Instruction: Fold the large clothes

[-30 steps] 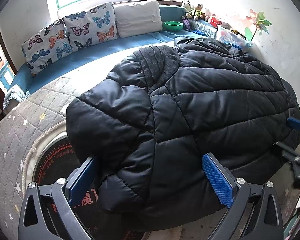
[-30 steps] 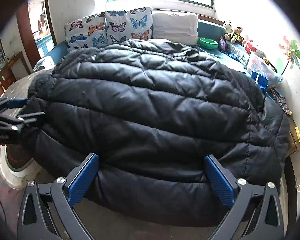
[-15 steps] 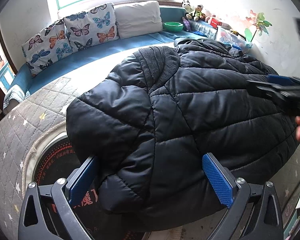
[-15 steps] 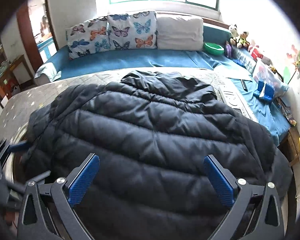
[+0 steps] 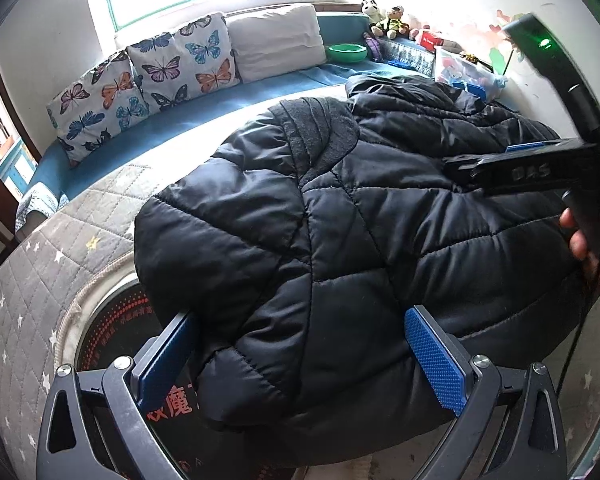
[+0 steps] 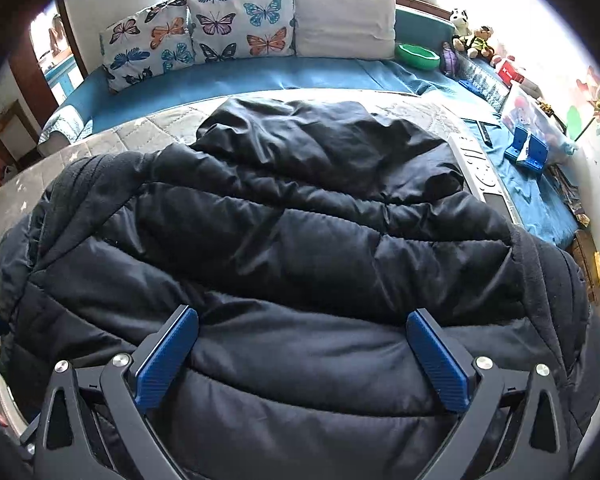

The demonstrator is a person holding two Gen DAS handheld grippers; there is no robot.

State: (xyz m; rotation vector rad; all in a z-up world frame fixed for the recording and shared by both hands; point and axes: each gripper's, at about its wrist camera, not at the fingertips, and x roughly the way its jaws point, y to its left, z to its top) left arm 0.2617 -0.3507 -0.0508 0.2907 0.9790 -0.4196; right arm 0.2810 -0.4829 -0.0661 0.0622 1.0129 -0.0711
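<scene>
Right gripper point(image 6: 302, 354) risen over black jacket point(image 6: 300, 240), jaws apart

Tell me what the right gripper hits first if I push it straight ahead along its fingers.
Almost certainly the black puffer jacket. The right gripper is open and the quilted fabric already fills the gap between its fingers, so it would press into the jacket at once. Depth is hard to judge.
</scene>
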